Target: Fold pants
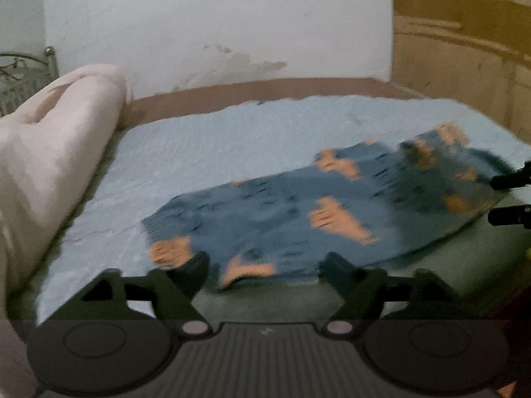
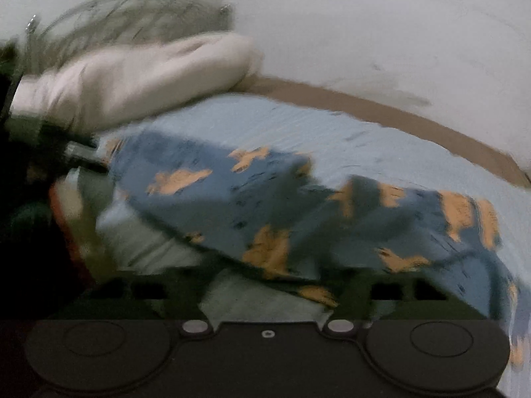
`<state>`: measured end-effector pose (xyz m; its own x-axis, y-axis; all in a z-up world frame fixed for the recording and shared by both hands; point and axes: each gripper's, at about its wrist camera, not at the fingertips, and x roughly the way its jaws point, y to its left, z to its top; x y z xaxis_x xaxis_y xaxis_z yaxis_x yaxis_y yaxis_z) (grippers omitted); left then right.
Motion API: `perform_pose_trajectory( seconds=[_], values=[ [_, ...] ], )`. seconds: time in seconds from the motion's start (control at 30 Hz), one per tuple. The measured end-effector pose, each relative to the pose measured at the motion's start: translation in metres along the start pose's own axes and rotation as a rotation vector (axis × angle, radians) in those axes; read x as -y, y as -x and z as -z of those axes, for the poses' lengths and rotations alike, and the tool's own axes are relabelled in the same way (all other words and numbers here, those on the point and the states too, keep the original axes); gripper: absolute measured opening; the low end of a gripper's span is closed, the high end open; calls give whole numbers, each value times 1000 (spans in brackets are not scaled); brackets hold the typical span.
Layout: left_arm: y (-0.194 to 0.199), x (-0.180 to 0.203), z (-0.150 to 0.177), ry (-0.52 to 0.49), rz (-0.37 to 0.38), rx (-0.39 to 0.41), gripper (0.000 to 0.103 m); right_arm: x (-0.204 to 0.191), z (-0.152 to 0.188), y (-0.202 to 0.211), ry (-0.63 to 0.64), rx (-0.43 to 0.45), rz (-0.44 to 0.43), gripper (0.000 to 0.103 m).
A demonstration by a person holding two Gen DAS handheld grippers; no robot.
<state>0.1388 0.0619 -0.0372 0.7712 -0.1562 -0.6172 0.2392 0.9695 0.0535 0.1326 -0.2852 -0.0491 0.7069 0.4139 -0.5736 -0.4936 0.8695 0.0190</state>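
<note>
- Blurring hides detail — blue pants (image 1: 298, 212) lie near the bed's (image 1: 205, 139) front edge.
- Left gripper (image 1: 265, 265) fingers spread apart at the hem.
- Right gripper (image 2: 268, 285) — grip impossible to judge.

One pair of blue pants (image 1: 298, 212) with orange patches, one light-blue sheet (image 1: 215, 146) on one bed, one rolled pinkish blanket (image 1: 56, 139), two grippers, left gripper (image 1: 265, 268) and right gripper (image 2: 272, 282); probably one metal headboard (image 2: 126, 16), blurred.

Soft cloth on a quilted bed

Pants (image 1: 298, 212) matt printed cloth before the matt black plastic left claw (image 1: 265, 265); bedspread (image 1: 215, 146) textured; wall (image 1: 215, 26) rough, stained.
</note>
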Motion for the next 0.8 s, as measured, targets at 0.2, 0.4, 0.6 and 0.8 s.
perform_pose_trajectory(
  seconds=[0.2, 0.4, 0.6, 0.8],
  values=[
    [-15, 58, -25, -42, 118, 53, 103, 62, 18, 44, -301, 81, 168, 102],
    [-45, 136, -51, -129, 233, 76, 103, 114, 43, 76, -511, 107, 290, 102],
    [-71, 208, -69, -246, 300, 61, 103, 173, 60, 84, -628, 109, 327, 101],
    [-94, 243, -71, -309, 270, 6, 77, 235, 60, 50, -712, 25, 290, 63]
  ],
)
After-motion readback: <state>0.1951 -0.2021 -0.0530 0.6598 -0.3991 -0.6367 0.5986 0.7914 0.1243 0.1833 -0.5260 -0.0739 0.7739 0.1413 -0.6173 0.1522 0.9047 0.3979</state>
